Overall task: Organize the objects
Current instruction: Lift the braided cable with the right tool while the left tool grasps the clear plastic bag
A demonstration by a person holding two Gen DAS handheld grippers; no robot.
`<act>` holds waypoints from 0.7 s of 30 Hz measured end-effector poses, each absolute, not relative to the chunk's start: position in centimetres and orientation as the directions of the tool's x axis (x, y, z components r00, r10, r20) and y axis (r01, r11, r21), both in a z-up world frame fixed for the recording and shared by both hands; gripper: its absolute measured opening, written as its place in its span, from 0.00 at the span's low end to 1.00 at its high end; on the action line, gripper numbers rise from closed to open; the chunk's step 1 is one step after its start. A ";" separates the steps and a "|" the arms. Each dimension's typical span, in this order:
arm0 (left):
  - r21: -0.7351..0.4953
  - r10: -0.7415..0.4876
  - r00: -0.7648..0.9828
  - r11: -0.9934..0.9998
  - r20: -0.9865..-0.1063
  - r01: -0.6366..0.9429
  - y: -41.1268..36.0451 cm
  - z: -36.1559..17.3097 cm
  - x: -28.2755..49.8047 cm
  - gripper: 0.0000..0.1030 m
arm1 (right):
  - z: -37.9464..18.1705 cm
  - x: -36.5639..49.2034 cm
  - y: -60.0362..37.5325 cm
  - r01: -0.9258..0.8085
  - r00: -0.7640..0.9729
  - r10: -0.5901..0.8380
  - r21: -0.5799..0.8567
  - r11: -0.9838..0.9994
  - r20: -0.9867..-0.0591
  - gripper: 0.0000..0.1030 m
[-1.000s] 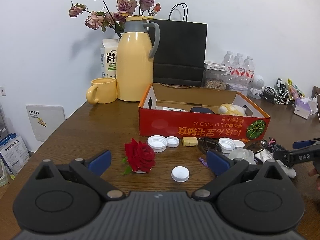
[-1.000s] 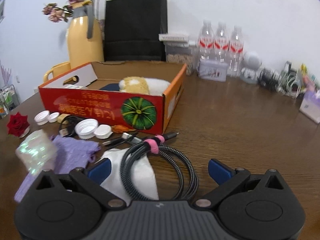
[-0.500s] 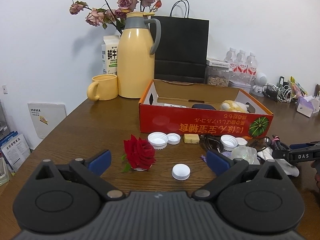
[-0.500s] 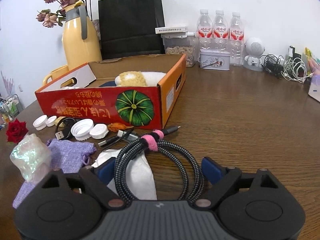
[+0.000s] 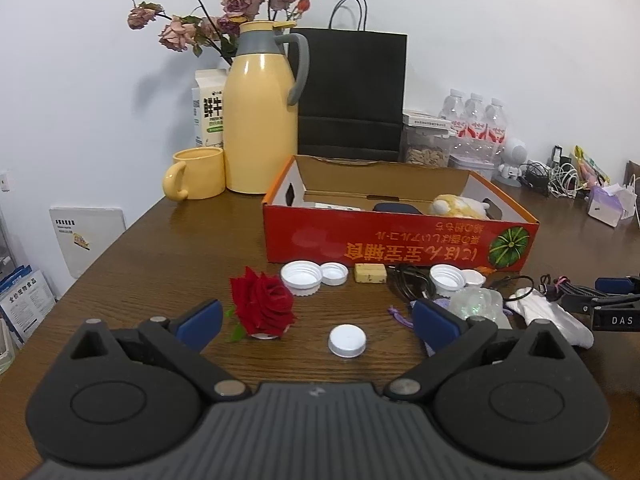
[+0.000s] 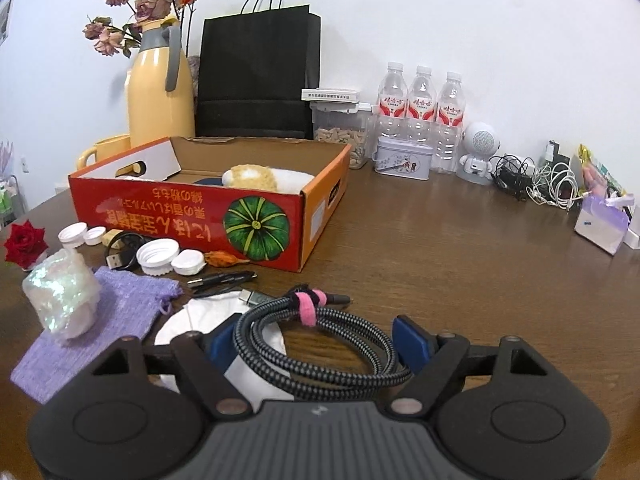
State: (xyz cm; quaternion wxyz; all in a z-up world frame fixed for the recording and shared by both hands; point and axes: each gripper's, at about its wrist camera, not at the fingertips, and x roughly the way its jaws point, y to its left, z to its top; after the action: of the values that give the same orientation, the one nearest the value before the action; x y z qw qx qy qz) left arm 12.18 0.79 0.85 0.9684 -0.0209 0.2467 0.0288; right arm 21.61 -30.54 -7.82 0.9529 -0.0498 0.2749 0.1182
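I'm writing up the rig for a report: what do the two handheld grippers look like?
Both match: the left gripper and the right gripper each have a ribbed grey-black body, two round black hubs, black linkage arms with metal pivot pins, and blue finger pads. The right one's side shows white "DAS" lettering.

Red box (image 6: 160, 216), green pumpkin print; grey braided cable (image 6: 320, 344), pink strap; purple pouch (image 6: 100, 320); red rose (image 5: 262, 304).

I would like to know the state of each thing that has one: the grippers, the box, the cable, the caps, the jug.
Right gripper: jaws just been closing around the coiled cable, not clearly pressing yet.
Left gripper: open, empty.
Coiled cable: bundled, pink strap, lying on the table.
Red box: open, plush toy inside.
Single white cap: upside down, alone.
Yellow jug: upright, lid closed.
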 end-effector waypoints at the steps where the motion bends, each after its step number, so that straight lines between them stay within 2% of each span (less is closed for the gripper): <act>1: -0.026 0.043 0.877 0.998 -0.479 -0.063 0.6 0.8 12.2 1.00 | -7.8 21.6 -30.6 -0.255 0.818 0.203 -0.024 0.967 -0.539 0.78; 4: -0.023 0.039 0.877 0.998 -0.480 -0.057 0.3 0.8 12.2 1.00 | -8.1 21.9 -30.9 -0.262 0.806 0.214 -0.009 0.965 -0.552 0.81; 6: -0.021 0.040 0.876 0.998 -0.480 -0.057 0.3 0.8 12.2 1.00 | -8.2 22.1 -31.0 -0.269 0.801 0.215 -0.015 0.963 -0.559 0.89; 10: -0.021 0.044 0.875 0.998 -0.482 -0.062 0.2 0.7 12.2 1.00 | -8.6 23.2 -31.5 -0.294 0.767 0.231 -0.009 0.956 -0.598 0.92; 14: -0.024 0.034 0.876 0.998 -0.481 -0.052 0.0 0.7 12.3 1.00 | -9.1 24.2 -32.4 -0.295 0.728 0.267 0.064 0.954 -0.632 0.96; 16: -0.035 0.017 0.878 0.999 -0.478 -0.038 -0.3 0.8 12.4 1.00 | -9.1 24.1 -32.5 -0.295 0.727 0.268 0.064 0.953 -0.632 0.96; 17: -0.035 0.012 0.878 0.999 -0.479 -0.033 -0.5 0.8 12.4 1.00 | -9.1 24.0 -32.4 -0.296 0.728 0.266 0.060 0.953 -0.632 0.93; 18: -0.036 0.005 0.878 0.999 -0.478 -0.025 -0.8 0.8 12.6 1.00 | -9.1 23.9 -32.4 -0.300 0.729 0.271 0.062 0.952 -0.629 0.85; 21: -0.052 -0.031 0.874 0.999 -0.484 0.007 -1.8 0.6 13.2 1.00 | -9.0 23.5 -32.3 -0.311 0.736 0.282 0.063 0.948 -0.616 0.82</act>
State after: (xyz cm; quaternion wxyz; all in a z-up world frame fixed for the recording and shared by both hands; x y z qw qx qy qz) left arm 13.15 -1.83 0.62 0.9678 -0.0243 0.2503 -0.0098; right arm 23.49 -32.33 -9.01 0.9313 -0.0219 0.3270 0.1591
